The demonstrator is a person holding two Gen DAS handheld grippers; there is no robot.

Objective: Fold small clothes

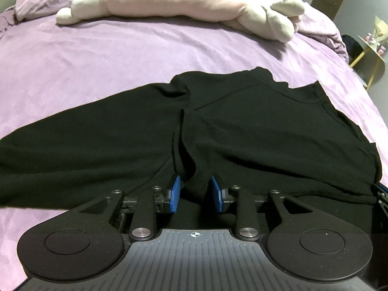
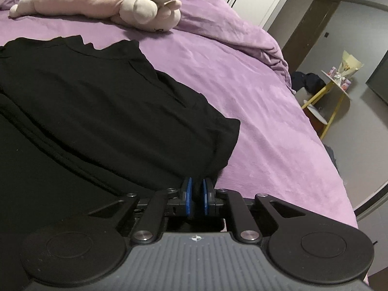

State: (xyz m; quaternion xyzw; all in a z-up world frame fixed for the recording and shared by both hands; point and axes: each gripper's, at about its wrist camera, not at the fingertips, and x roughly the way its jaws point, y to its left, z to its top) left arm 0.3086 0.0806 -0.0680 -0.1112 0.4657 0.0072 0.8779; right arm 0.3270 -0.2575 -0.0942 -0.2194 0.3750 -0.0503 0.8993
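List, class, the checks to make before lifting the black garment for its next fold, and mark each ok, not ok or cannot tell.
1. Right gripper shut on the garment's near corner: ok.
2. Left gripper gripping the garment: cannot tell; cloth sits between its blue pads, but a gap shows.
3. Garment flat: not ok; a ridge bunches up ahead of the left gripper.
4. Bedspread beyond the garment free for folding: ok.
5. Plush toy apart from the garment: ok.
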